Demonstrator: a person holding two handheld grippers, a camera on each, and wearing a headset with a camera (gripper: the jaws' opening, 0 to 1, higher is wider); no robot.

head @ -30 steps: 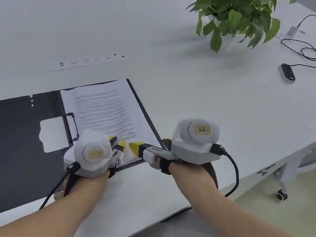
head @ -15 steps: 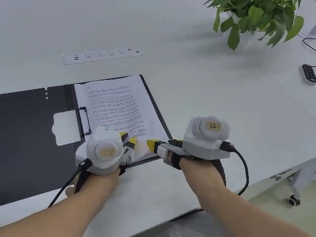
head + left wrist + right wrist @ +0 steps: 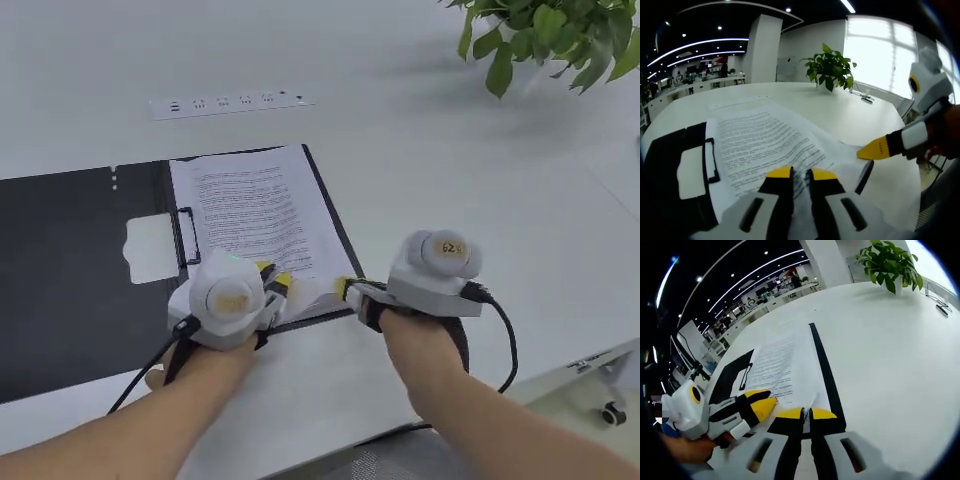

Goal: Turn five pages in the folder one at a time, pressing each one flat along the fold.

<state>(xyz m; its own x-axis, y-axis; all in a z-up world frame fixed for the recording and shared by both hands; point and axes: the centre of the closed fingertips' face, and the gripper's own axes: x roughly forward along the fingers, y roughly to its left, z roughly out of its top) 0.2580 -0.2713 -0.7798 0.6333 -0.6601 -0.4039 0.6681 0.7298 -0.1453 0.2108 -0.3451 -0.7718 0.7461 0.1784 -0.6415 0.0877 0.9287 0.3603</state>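
A white table [image 3: 450, 170] spans the scene. On its left part, toward the near edge, a black folder [image 3: 60, 300] lies open and flat, with its dark left half bare and its right half covered by paper. A leafy green plant [image 3: 560, 30] stands at the far right of the table, well apart from the folder.

The top page [image 3: 255, 210], printed with lines of text, lies on the folder's right half. Its far edge is flat, while its near right corner is raised a little off the sheets below. A white power strip [image 3: 230, 102] lies on the table beyond the folder's far edge, apart from it.

The left gripper [image 3: 272, 283] sits at the near edge of the page, left of the raised corner. Its yellow-tipped jaws stand a narrow gap apart, and printed paper shows between them in the left gripper view. Whether the tips touch the sheet cannot be told.

The right gripper [image 3: 345, 290] is at the page's near right corner, just beside the folder's black right edge. Its jaws are pressed together on that corner, where the paper rises in a small crease at the tips.

A black wire clip [image 3: 186, 238] runs along the fold at the page's left edge. Just to its left, a small white label [image 3: 150, 250] sits on the dark half.
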